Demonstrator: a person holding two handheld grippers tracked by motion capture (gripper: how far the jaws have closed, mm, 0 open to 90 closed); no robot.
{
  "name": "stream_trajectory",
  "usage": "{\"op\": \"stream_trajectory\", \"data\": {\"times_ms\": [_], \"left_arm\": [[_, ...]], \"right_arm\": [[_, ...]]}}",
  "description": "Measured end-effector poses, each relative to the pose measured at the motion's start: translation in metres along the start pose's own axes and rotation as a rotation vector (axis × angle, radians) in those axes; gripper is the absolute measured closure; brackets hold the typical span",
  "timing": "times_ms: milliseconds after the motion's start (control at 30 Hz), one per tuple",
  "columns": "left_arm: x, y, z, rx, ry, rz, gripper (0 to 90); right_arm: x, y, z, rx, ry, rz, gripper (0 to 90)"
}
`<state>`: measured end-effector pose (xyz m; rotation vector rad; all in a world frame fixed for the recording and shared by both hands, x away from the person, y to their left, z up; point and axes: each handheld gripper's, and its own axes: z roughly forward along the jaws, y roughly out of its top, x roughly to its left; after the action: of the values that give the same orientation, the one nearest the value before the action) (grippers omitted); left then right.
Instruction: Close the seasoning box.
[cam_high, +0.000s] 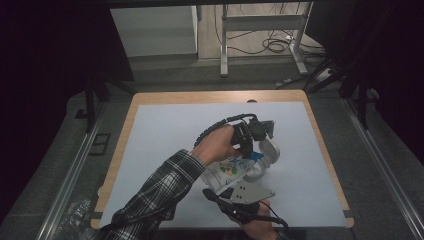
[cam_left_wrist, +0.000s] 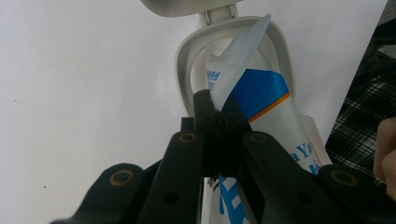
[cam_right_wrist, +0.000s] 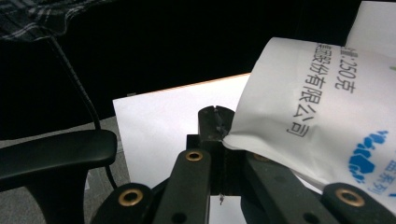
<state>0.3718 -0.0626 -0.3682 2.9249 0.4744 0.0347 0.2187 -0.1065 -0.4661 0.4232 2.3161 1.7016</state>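
- Left tool (cam_left_wrist: 215, 122): jaws clamped on the top edge of the pouch (cam_left_wrist: 261, 100).
- Right tool (cam_right_wrist: 215, 125): jaws pinched on the pouch's bottom corner.
- The pouch's top end pokes into the white open-lidded container (cam_left_wrist: 187, 56), which lies on the desk (cam_high: 165, 135).

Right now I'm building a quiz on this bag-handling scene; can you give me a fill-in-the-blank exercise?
1. Both grippers are shut on the same white and blue ____.
2. The bag has its top end poking into a white, ring-shaped ____.
3. The left gripper and right gripper work over a table covered by a ____ sheet.
4. The sleeve has a ____ pattern.

Missing words: bag; holder; white; plaid
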Motion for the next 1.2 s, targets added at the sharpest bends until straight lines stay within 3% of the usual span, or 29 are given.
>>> {"op": "stream_trajectory", "data": {"times_ms": [1200], "left_arm": [[-0.0004, 0.0018, -0.0022, 0.011, 0.004, -0.005, 89.6]], "right_arm": [[-0.0002, 0.0000, -0.0012, -0.010, -0.002, 0.000, 89.4]]}}
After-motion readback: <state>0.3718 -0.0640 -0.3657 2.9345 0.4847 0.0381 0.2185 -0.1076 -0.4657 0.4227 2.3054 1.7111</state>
